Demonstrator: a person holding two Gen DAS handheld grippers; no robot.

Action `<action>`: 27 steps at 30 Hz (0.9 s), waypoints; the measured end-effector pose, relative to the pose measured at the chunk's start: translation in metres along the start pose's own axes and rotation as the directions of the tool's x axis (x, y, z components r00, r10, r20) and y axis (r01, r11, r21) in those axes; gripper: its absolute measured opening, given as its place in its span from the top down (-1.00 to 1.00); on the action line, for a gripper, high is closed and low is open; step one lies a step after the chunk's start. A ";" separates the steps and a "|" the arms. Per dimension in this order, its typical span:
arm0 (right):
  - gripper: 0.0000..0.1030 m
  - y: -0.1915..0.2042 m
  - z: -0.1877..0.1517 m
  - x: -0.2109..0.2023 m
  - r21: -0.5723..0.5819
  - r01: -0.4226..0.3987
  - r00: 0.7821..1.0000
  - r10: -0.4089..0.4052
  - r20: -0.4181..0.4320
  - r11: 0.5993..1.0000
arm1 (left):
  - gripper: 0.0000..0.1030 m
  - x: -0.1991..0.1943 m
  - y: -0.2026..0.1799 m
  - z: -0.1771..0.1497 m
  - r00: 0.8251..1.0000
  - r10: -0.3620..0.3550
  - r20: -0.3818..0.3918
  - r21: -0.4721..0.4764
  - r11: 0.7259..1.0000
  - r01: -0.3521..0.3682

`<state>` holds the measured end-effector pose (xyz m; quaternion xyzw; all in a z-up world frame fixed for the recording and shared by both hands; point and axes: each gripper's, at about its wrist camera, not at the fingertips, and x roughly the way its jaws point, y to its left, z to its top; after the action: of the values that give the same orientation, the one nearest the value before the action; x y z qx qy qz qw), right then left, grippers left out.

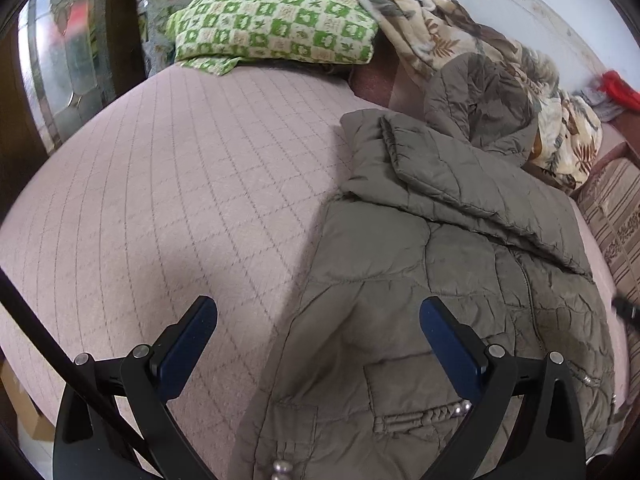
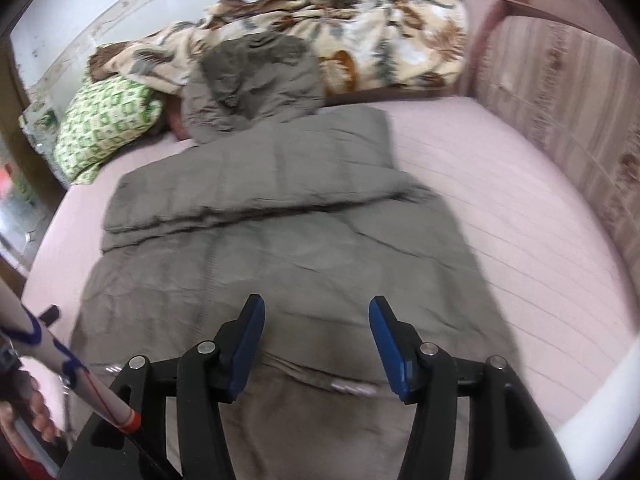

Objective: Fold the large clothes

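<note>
A large olive-grey quilted jacket (image 1: 440, 280) lies spread on the pink quilted bed (image 1: 180, 200), with a sleeve folded across its upper body and its hood toward the blanket. My left gripper (image 1: 318, 316) is open and empty, hovering over the jacket's left edge near a pocket. In the right wrist view the jacket (image 2: 280, 232) fills the middle of the bed (image 2: 500, 200). My right gripper (image 2: 316, 316) is open and empty above the jacket's lower part.
A green checked pillow (image 1: 276, 20) lies at the head of the bed, also in the right wrist view (image 2: 104, 128). A floral blanket (image 2: 340, 36) is heaped along the wall. A striped footboard (image 2: 560, 100) borders the bed at right.
</note>
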<state>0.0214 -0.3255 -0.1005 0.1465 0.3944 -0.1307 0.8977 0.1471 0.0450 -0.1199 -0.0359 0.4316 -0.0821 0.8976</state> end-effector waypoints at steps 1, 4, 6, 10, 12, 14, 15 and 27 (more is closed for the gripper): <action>-0.15 0.011 0.009 0.004 -0.009 -0.019 1.000 0.019 0.000 1.000 | -0.97 0.001 -0.003 0.003 1.000 0.005 0.006 0.013 1.000 -0.005; -0.15 0.041 0.035 0.016 -0.032 -0.059 0.998 0.059 0.013 0.998 | -0.97 0.004 -0.011 0.015 0.999 0.019 0.043 0.063 0.998 -0.021; -0.17 0.060 0.061 0.024 -0.052 -0.068 0.997 0.070 0.037 0.996 | -0.97 0.008 -0.012 0.021 0.998 0.022 0.055 0.059 0.998 -0.025; -0.37 0.087 0.130 0.049 -0.022 -0.088 0.992 0.090 0.084 0.996 | -0.97 0.021 -0.013 0.031 1.000 -0.008 0.028 0.042 0.999 0.007; -0.43 0.092 0.172 0.067 0.057 -0.122 0.989 0.116 0.094 0.991 | -0.97 0.025 -0.014 0.032 1.000 -0.023 0.019 0.037 0.999 0.022; -0.52 0.094 0.217 0.090 0.145 -0.146 0.986 0.133 0.097 0.979 | -0.97 0.030 -0.016 0.033 1.000 -0.028 0.011 0.040 0.999 0.028; -0.54 0.095 0.232 0.098 0.178 -0.147 0.987 0.132 0.096 0.973 | -0.97 0.033 -0.017 0.033 1.000 -0.027 0.007 0.044 0.999 0.027; -0.65 0.128 0.385 0.220 0.424 -0.131 0.988 0.082 0.133 0.896 | -0.97 0.069 -0.023 0.036 0.998 -0.042 -0.054 0.064 0.997 0.045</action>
<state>0.4681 -0.3739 0.0043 0.3551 0.2961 -0.1733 0.8696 0.2146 0.0097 -0.1470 -0.0138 0.4511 -0.1166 0.8847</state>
